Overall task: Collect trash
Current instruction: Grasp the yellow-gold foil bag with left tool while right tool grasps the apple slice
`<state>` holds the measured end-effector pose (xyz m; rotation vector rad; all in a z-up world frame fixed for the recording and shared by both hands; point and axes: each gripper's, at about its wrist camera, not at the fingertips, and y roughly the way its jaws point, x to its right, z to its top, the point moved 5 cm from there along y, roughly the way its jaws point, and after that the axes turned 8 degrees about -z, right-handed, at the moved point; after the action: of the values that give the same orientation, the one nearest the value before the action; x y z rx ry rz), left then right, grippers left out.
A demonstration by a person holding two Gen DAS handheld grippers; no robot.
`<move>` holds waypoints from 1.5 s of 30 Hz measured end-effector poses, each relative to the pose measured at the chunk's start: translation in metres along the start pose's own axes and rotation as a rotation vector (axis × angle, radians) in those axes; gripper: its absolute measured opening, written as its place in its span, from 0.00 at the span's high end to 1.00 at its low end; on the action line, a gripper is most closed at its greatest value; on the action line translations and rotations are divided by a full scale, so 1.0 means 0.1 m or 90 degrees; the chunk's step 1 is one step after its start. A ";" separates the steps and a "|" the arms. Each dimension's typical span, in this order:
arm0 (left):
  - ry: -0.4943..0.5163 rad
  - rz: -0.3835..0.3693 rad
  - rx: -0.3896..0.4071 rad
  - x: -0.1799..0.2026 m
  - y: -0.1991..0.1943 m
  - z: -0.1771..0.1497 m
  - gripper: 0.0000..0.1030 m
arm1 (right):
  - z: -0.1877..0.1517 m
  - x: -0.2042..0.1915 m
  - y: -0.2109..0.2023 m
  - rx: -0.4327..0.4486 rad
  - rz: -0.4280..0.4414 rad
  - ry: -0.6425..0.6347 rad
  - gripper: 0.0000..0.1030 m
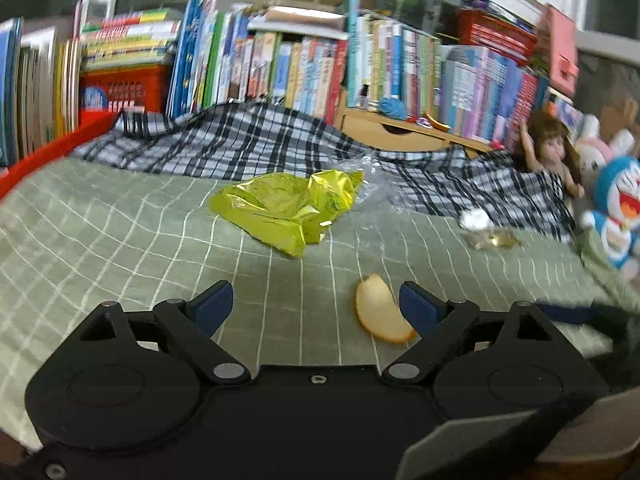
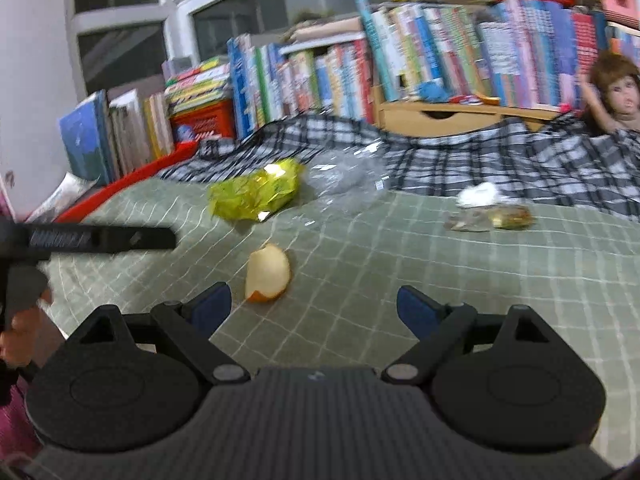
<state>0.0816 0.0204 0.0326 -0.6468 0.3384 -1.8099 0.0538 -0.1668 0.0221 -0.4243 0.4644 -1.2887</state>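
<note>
Left wrist view: the left gripper [image 1: 316, 304] has its jaws wide apart and empty over the green checked bed cover [image 1: 120, 240]. A piece of fruit peel [image 1: 382, 314] lies just inside its right finger. Farther toward the back edge sit a yellow wrapper [image 1: 288, 206], clear plastic [image 1: 370, 178] and a white crumpled tissue [image 1: 474, 218], with bare cover between them. In the right wrist view the right gripper [image 2: 314, 306] is likewise spread and empty, the peel near its left finger. A plaid blanket [image 1: 240, 144], books [image 1: 304, 72] and a red rail [image 1: 48, 152] border the cover.
</note>
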 end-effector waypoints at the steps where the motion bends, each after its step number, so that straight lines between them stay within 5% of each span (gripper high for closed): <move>1: -0.009 0.005 0.009 -0.05 0.06 0.06 0.13 | -0.01 -0.05 0.06 -0.004 0.004 -0.009 0.08; 7: -0.100 0.013 0.072 -0.33 0.41 0.35 0.09 | 0.03 -0.34 0.48 -0.027 0.022 -0.025 0.08; 18: -0.254 0.051 0.002 -0.74 1.24 0.36 0.10 | 0.07 -0.47 0.89 -0.062 0.027 -0.028 0.13; 20: -0.262 0.047 0.004 -0.76 1.30 0.34 0.12 | 0.06 -0.49 0.89 -0.062 0.024 -0.034 0.26; 21: -0.259 0.044 0.009 -0.75 1.30 0.34 0.26 | 0.07 -0.50 0.89 -0.060 0.022 -0.037 0.31; 23: -0.263 0.020 -0.003 -0.73 1.32 0.34 0.46 | 0.07 -0.51 0.87 -0.058 0.025 -0.036 0.54; 26: -0.256 0.011 -0.013 -0.68 1.30 0.33 0.54 | 0.07 -0.48 0.84 -0.055 0.029 -0.024 0.63; 28: -0.237 0.010 -0.011 -0.64 1.24 0.34 0.56 | 0.06 -0.47 0.80 -0.052 0.018 -0.023 0.84; 39: -0.156 0.020 0.020 -0.47 0.70 0.35 0.63 | 0.05 -0.44 0.51 -0.021 0.010 -0.029 0.84; 41: -0.137 0.028 0.028 -0.45 0.59 0.34 0.63 | 0.04 -0.44 0.47 -0.016 0.016 -0.028 0.75; 43: -0.126 0.032 0.034 -0.44 0.48 0.32 0.63 | 0.04 -0.46 0.45 -0.009 0.023 -0.024 0.47; 45: -0.118 0.036 0.041 -0.43 0.38 0.30 0.63 | 0.04 -0.50 0.45 -0.002 0.021 -0.029 0.35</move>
<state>0.1389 0.0512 0.0257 -0.7456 0.1715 -1.6861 0.0815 -0.1080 0.0052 -0.4462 0.4334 -1.2448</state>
